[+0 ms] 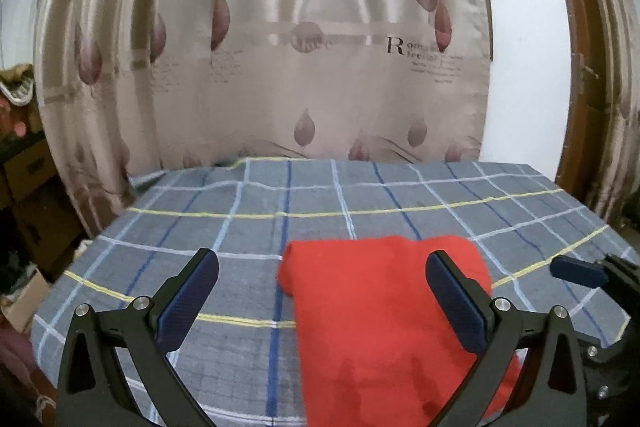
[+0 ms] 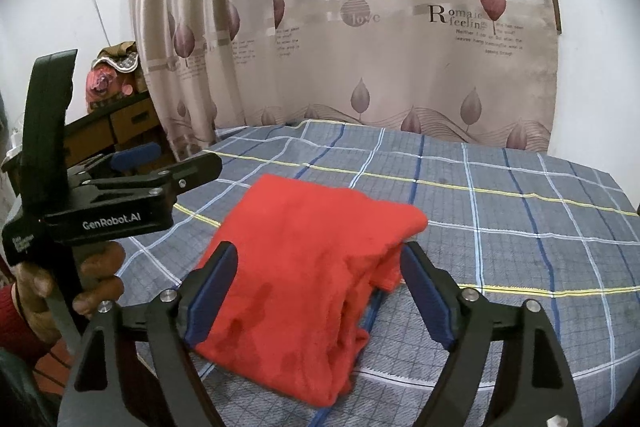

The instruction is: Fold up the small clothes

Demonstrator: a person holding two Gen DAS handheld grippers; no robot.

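- A bright red, soft knit garment (image 2: pixel 308 275), folded into a thick bundle of several layers, lies on a tabletop (image 2: pixel 520 211) covered with a grey-blue checked cloth lined in white, blue and yellow.
- The right tool (image 2: pixel 318 291) straddles the bundle's near end with its black fingers spread wide. Its ribbed blue pads (image 2: pixel 208 303) stand just beside the fabric and do not appear to press it, so nothing is held.
- The left tool (image 1: pixel 322 301) is also wide open and empty. The bundle's left edge lies between its fingers, apart from the left pad.
- A hand (image 2: pixel 80 279) grips the left tool's handle, seen at the side of the right wrist view.
- The step in hand looks like letting go after a fold. To do it well, draw both tools straight back and slightly up so the pads do not snag the loose layered edges on the right side.
- The knit looks fuzzy, limp and likely to slump. The table cloth looks thin and flat.
- A glossy beige curtain (image 1: pixel 320 67) printed with mauve leaves hangs behind.
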